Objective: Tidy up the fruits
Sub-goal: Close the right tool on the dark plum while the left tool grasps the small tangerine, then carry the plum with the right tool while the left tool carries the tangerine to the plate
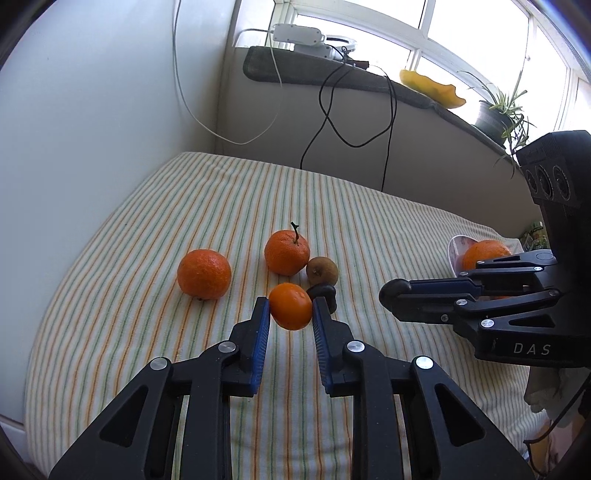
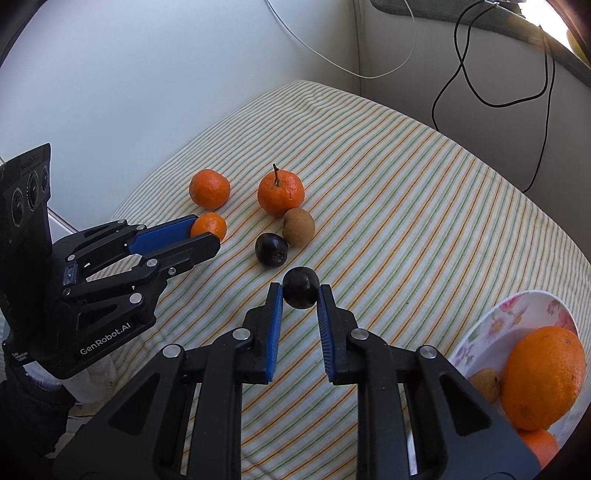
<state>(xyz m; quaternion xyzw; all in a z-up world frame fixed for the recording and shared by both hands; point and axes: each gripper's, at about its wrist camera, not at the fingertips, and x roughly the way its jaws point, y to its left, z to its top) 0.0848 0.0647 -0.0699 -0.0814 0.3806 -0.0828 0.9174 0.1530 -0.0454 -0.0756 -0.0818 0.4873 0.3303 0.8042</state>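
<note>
My left gripper (image 1: pixel 290 304) is shut on a small orange mandarin (image 1: pixel 290 305), also seen in the right wrist view (image 2: pixel 209 226). My right gripper (image 2: pixel 300 290) is shut on a dark round fruit (image 2: pixel 301 287). On the striped cloth (image 2: pixel 406 192) lie a mandarin (image 2: pixel 209 187), a stemmed mandarin (image 2: pixel 280 192), a brown fruit (image 2: pixel 298 226) and another dark fruit (image 2: pixel 270 249). A floral bowl (image 2: pixel 491 325) at the right holds a large orange (image 2: pixel 543 376) and smaller fruits.
A white wall (image 1: pixel 92 110) runs along the left. Cables (image 1: pixel 332 110) hang behind the cloth. A sill at the back carries a power strip (image 1: pixel 299 35), a yellow item (image 1: pixel 432 88) and a potted plant (image 1: pixel 498 110).
</note>
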